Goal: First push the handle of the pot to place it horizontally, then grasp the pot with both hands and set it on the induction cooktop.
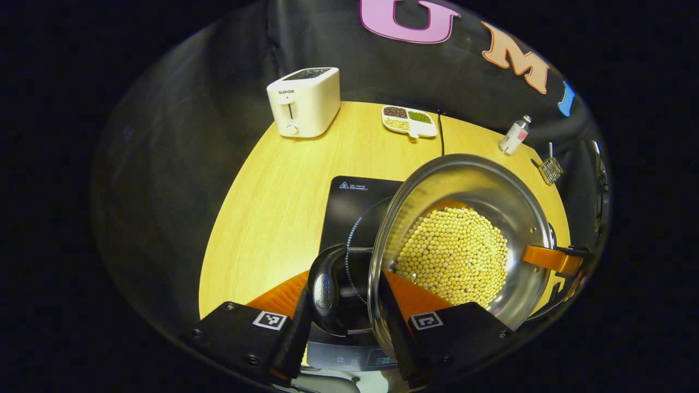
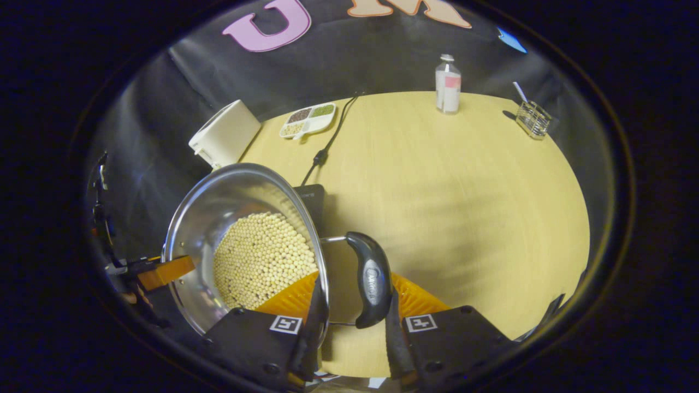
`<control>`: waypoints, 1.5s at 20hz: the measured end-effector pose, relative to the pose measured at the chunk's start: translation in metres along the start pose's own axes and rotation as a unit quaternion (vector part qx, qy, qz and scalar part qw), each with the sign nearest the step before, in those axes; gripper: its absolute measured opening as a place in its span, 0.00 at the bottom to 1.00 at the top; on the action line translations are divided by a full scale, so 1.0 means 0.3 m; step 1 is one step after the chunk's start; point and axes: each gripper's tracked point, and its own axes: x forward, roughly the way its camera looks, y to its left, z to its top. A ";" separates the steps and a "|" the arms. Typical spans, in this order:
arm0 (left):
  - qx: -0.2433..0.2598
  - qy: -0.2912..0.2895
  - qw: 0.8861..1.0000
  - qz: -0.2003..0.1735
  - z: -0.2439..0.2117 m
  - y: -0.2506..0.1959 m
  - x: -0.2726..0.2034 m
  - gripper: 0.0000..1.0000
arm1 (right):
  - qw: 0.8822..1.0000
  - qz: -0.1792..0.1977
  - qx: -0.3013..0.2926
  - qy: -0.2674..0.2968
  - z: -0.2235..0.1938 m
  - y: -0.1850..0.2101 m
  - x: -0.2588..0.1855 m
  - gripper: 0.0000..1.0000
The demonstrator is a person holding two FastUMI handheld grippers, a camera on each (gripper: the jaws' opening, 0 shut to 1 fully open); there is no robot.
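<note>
White boxy toaster (image 1: 304, 101) at far left of the pale wooden worktop (image 1: 262, 218), then a divided white tray of seeds (image 1: 409, 120), small clear bottle (image 1: 515, 135), wire holder (image 1: 550, 170). Round steel pot of yellow beans (image 1: 461, 240) lifted over the black induction cooktop (image 1: 355, 207). Left tool (image 1: 347, 322) clenched on pot's rim and black side handle (image 1: 327, 289); right tool (image 2: 349, 322) clamped likewise across the opposite rim and handle (image 2: 371, 278).

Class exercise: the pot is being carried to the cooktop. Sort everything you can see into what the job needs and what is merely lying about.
Needed:
- shiny steel pot of pale beans
- flat black induction cooktop
- left claw
- right claw

Lying about:
- white boxy toaster
- white divided dish of grains
- small clear bottle
- little wire basket
</note>
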 end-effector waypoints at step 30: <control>0.091 -0.018 0.996 0.013 0.166 0.161 0.117 0.81 | 1.000 0.015 -0.016 0.004 -0.025 0.124 0.029 0.63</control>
